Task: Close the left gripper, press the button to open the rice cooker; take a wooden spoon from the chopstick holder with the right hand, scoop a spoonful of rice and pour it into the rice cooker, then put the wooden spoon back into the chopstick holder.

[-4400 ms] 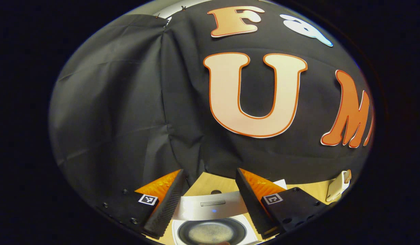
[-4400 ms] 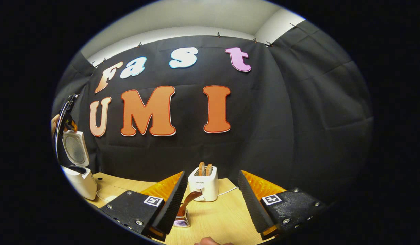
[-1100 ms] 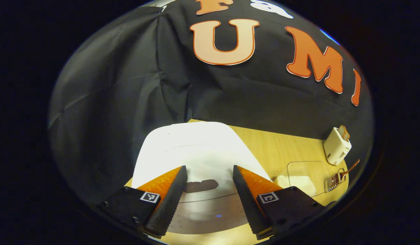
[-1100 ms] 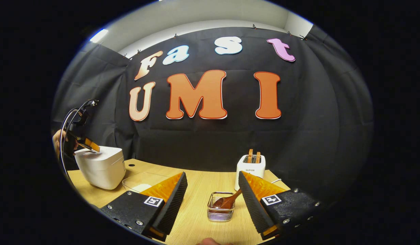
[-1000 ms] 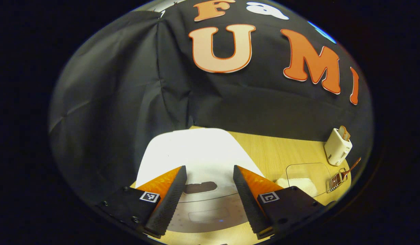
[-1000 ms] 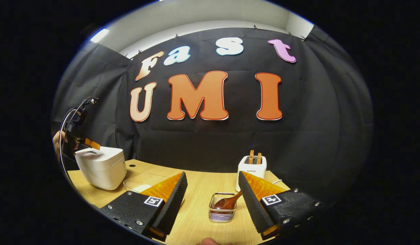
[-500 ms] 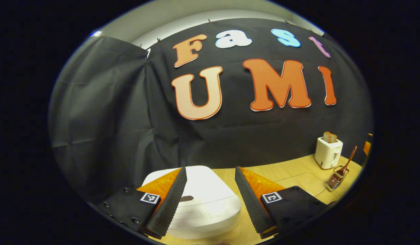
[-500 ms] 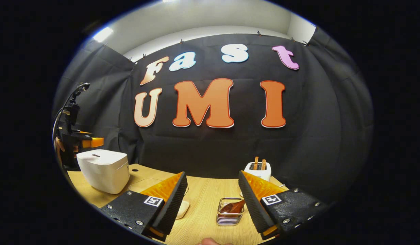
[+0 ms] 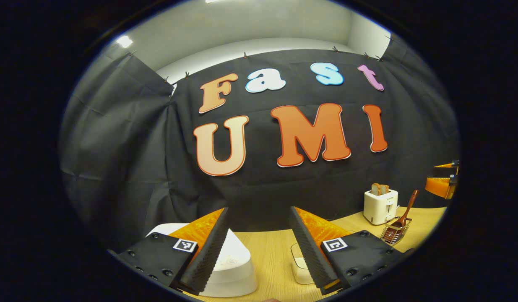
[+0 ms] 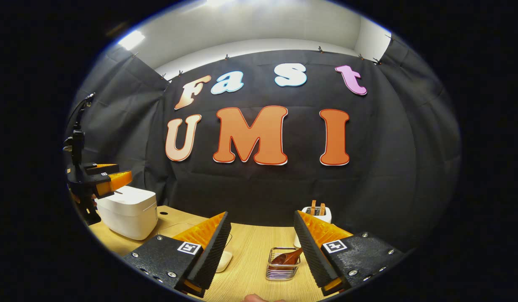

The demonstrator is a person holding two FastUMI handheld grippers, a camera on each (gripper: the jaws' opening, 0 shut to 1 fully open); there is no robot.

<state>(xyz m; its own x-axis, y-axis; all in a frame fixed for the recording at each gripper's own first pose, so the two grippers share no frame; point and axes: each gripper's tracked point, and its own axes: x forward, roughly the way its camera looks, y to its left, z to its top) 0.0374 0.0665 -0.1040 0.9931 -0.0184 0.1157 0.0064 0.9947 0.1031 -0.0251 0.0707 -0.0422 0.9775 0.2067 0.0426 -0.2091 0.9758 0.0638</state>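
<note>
Rice cooker (image 10: 126, 212) lid now shut; wooden spoon (image 10: 289, 256) in chopstick holder (image 10: 282, 264) (both tongs released).

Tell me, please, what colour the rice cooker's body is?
White; the rice cooker shows best in the right gripper view, lid shut, on the wooden table.

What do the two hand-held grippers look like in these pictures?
The left hand-held gripper and the right hand-held gripper match: two wedge-shaped fingers with ribbed inner faces, on black bolted plates, each plate with a small square black-and-white marker. Seen from the right gripper view, a dark cable arcs above the left one.
</note>
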